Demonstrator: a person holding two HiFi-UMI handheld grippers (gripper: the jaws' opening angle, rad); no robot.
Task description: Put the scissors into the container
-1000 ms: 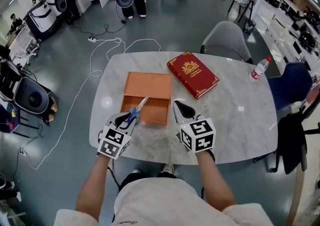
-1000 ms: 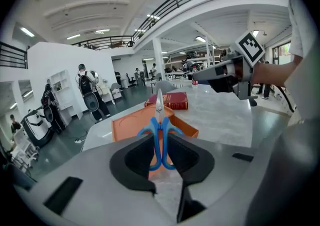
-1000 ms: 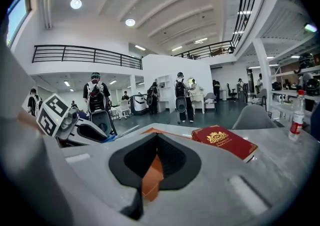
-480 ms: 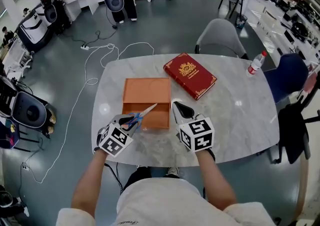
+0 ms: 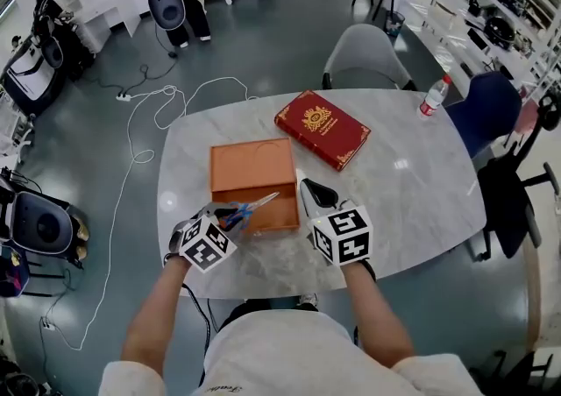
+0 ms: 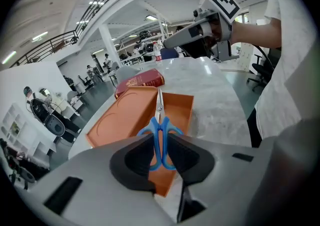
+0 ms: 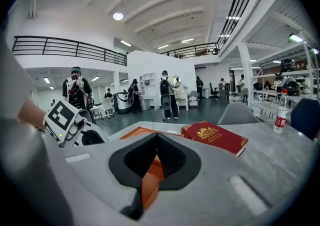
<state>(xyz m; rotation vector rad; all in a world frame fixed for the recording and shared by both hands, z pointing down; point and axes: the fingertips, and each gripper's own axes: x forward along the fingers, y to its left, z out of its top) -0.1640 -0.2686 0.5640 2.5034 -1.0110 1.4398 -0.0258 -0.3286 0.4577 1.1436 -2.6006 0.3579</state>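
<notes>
The scissors (image 5: 250, 208) have blue handles and bare steel blades. My left gripper (image 5: 228, 216) is shut on the handles (image 6: 161, 140), near the table's front edge. The blades (image 6: 159, 104) point out over the open compartment of the orange container (image 5: 250, 168), held above it. The container (image 6: 120, 122) lies open, its flat lid part beside the deeper tray. My right gripper (image 5: 307, 189) hovers just right of the container's front corner, jaws together with nothing held. In the right gripper view the gripper (image 7: 156, 142) faces the container's edge (image 7: 150, 182).
A red book (image 5: 323, 129) lies behind and right of the container on the marble table (image 5: 412, 193). A water bottle (image 5: 429, 98) stands at the far right edge. A grey chair (image 5: 366, 57) and a blue chair (image 5: 486, 105) stand beyond the table.
The left gripper has turned the scissors so the blades swing from up-right toward the right, over the container's front compartment. The right gripper has stayed beside the container.
</notes>
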